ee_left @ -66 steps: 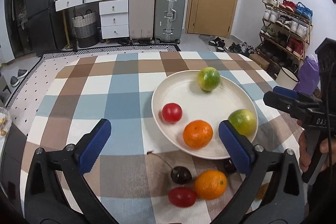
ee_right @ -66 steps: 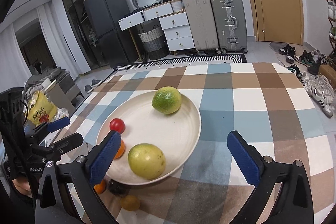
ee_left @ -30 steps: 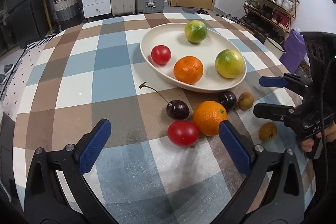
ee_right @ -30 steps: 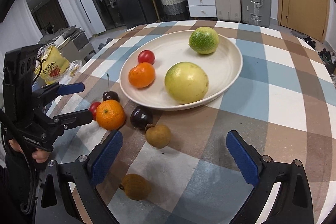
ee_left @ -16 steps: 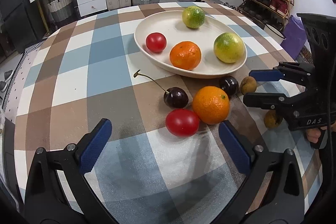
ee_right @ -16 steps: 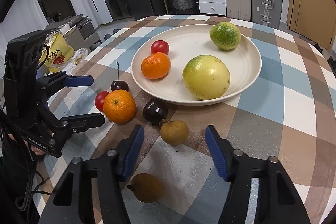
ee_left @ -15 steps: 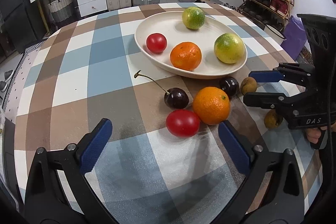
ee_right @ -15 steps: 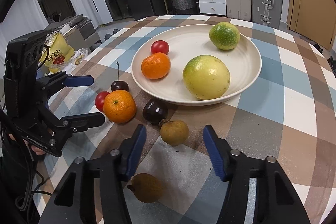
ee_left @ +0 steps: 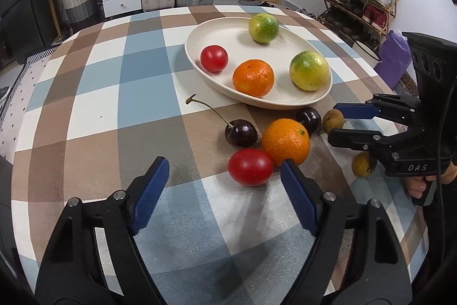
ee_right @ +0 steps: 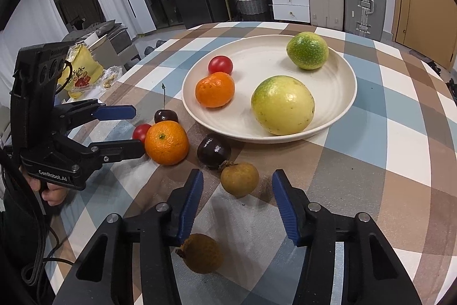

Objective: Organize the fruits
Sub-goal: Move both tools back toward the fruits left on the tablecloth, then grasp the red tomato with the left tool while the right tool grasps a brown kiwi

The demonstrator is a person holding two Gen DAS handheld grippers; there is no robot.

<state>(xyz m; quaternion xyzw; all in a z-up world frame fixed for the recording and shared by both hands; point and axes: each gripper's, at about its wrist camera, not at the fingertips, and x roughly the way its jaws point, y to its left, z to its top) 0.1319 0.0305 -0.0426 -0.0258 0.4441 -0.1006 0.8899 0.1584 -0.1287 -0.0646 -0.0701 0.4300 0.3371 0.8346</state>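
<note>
Plate (ee_right: pixel 340 116): cream, round and shallow, on a checked tablecloth (ee_left: pixel 94 93) of blue, brown and white squares.
In the plate: a small red tomato (ee_right: pixel 220 64), a mandarin (ee_right: pixel 214 89) touching it, a large yellow-green fruit (ee_right: pixel 282 105) with a green cap, and a smaller green speckled fruit (ee_right: pixel 307 50) at the far side.
Loose fruit on the cloth: an orange (ee_right: pixel 166 142) with a green stem dot, a red cherry tomato (ee_left: pixel 250 167) touching it, a dark cherry with a long stem (ee_left: pixel 240 133), a second dark cherry (ee_right: pixel 213 151) by the plate's rim, and two brown, rough-skinned longans.
Near longan (ee_right: pixel 239 179): lies just ahead of the right claw's tips, in line with the gap between them, close to the stemless cherry.
Second longan (ee_right: pixel 202 253): lies under the right claw's left finger, nearer the camera.
Left gripper (ee_left: pixel 222 185): released, blue pads wide apart, empty; the cherry tomato and orange sit just beyond its tips.
Right gripper (ee_right: pixel 237 197): released, partly spread, holding nothing; no pad touches the near longan.
Writing: "DAS" in white on the right gripper's body as seen from the left wrist view; "GenRobot.AI" in white on the left gripper's body as seen from the right wrist view.
Other print: red characters on a yellow bag (ee_right: pixel 80 70) beyond the table edge, too small to read.
</note>
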